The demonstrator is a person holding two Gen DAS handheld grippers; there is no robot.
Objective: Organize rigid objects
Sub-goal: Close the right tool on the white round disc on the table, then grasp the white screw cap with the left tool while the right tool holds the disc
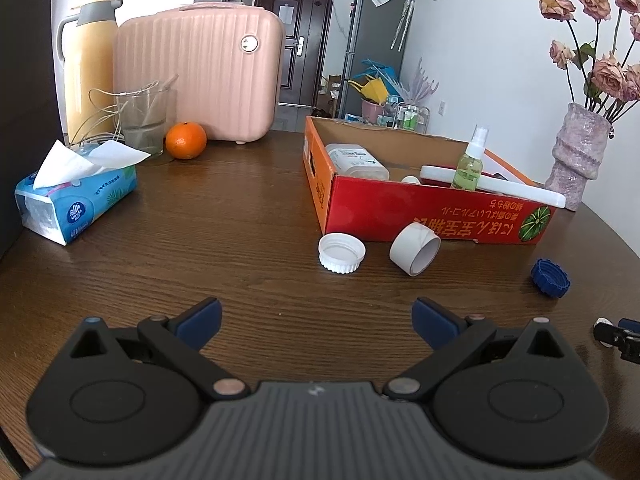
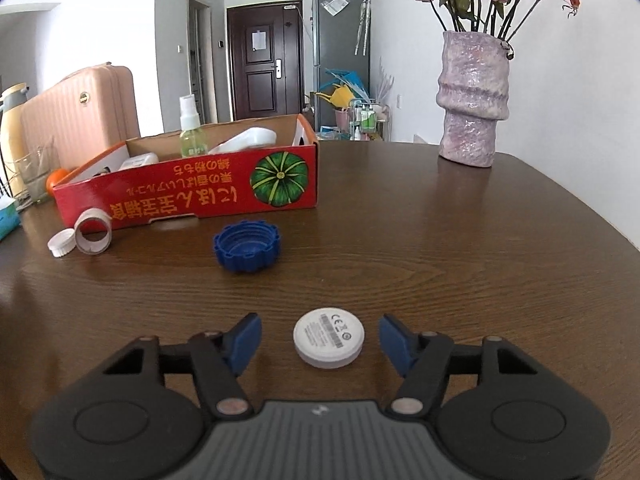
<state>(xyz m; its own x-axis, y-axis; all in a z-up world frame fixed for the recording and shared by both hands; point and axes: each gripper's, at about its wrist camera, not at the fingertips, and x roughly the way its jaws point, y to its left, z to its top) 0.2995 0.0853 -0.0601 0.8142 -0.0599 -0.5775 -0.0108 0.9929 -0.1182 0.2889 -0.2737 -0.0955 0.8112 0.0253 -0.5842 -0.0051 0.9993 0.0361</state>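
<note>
Right gripper low over counter, jaws apart, white round disc on counter between them, pads not touching it. Left gripper released, nothing between jaws. Blue cap, white cap and cardboard ring on counter just in front of red box. Spray bottle upright inside box.

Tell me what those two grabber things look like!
Both look alike. The left gripper and the right gripper each have a grey ribbed body in the middle, a small pale mark on it, two round black housings at the sides, and black link arms joined by copper-coloured pins. Their jaws end in dark blue pads. No cables, sleeves or hands show.
</note>
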